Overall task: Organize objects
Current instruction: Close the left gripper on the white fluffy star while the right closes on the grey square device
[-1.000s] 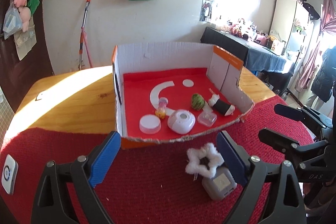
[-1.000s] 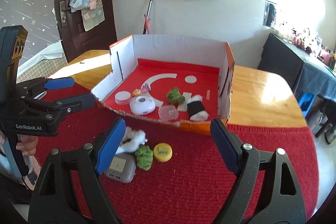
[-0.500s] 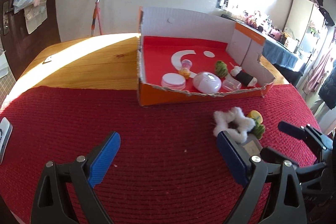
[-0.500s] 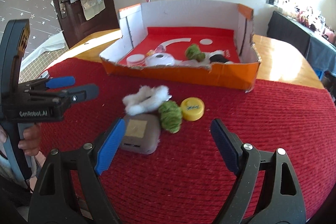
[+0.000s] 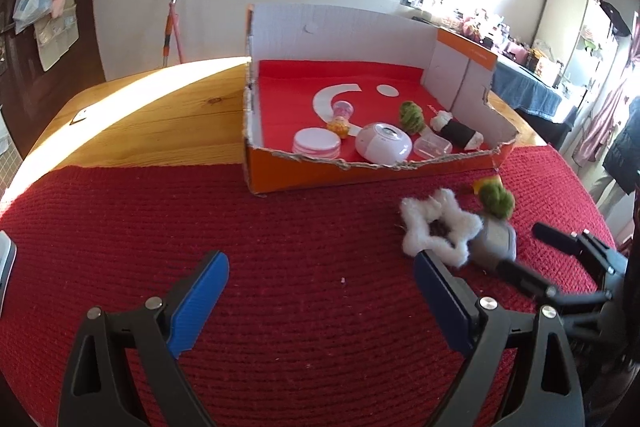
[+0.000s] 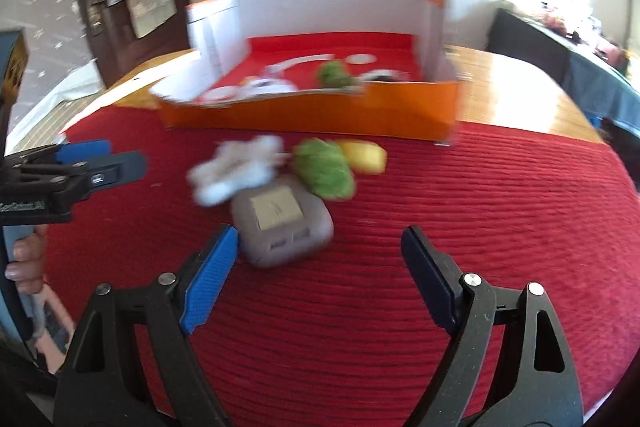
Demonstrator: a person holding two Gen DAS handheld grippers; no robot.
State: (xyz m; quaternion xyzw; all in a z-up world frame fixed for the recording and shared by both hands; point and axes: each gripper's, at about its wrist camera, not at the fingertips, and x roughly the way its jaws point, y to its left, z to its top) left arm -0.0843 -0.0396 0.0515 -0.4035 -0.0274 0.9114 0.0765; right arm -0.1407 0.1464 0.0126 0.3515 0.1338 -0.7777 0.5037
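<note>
We see the grey box point(image 6: 282, 225) on the red mat point(image 6: 480, 211), just ahead of the right gripper point(image 6: 316, 267); a second ago it lay smaller and partly behind the left finger. It touches the white star point(image 6: 236, 171) and the green ball point(image 6: 325, 167), with a yellow cap point(image 6: 363, 155) just beyond. The orange tray point(image 5: 360, 171), which filled the middle of both views earlier, now sits higher and farther off, since both grippers have come down toward the mat. The right gripper tilts downward, jaws wide, nothing between them. The left gripper point(image 5: 320, 291) is likewise wide and empty over bare mat, left of the star.
</note>
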